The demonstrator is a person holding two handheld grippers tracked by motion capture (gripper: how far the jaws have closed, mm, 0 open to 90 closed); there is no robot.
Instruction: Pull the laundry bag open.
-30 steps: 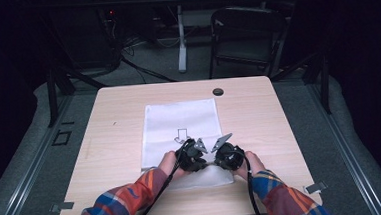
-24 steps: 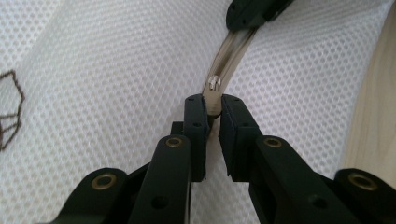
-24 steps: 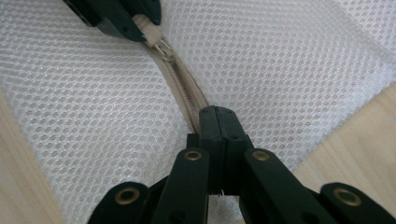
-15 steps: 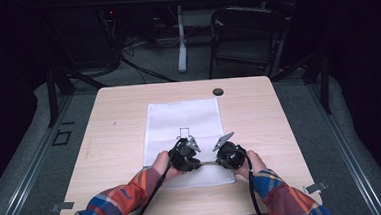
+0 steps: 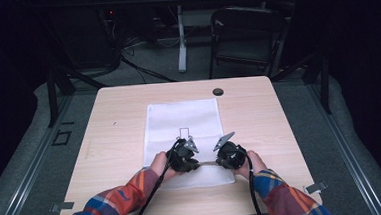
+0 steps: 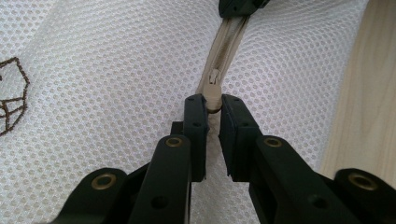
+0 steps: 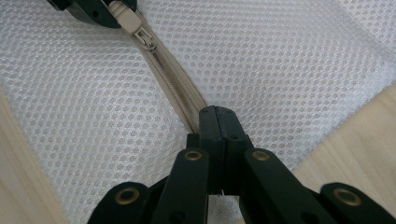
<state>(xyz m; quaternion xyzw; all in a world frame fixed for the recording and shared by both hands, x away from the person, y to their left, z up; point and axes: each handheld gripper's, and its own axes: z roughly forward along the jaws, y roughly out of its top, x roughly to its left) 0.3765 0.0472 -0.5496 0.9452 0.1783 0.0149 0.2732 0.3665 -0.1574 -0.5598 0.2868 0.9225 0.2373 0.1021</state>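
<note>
- Mesh bag [image 5: 184, 123], white and flat, lies on the middle of the desk [image 5: 115, 142], with its near edge toward the person; a small outlined mark sits on the cloth just beyond the tools.
- Zipper [image 7: 175, 91], beige, runs across the near part of the mesh bag, between the two tools.
- Left tool [image 5: 185, 157] rests low on the mesh bag at the left end of the visible zipper stretch. In the left gripper view its jaws stand nearly closed, pinching the beige zipper pull [image 6: 213, 100] between the pads, with only that tab keeping them apart.
- Right tool [image 5: 230, 155] sits on the mesh bag a short way to the right of the left tool. In the right gripper view its jaws are pressed fully together on the zipper tape, with the mesh gathered slightly at the tips.
- Left hand [image 5: 159, 165] comes in from the near edge of the desk and wraps the rear of its tool; the plaid-sleeved forearm angles in from the lower left, and the tool points toward the right one.
- Right hand [image 5: 253, 163] grips its tool from behind in the same way, forearm angling in from the lower right, so both tools face each other along the zipper.
- Cables trail from both tools back over the near edge of the desk.
</note>
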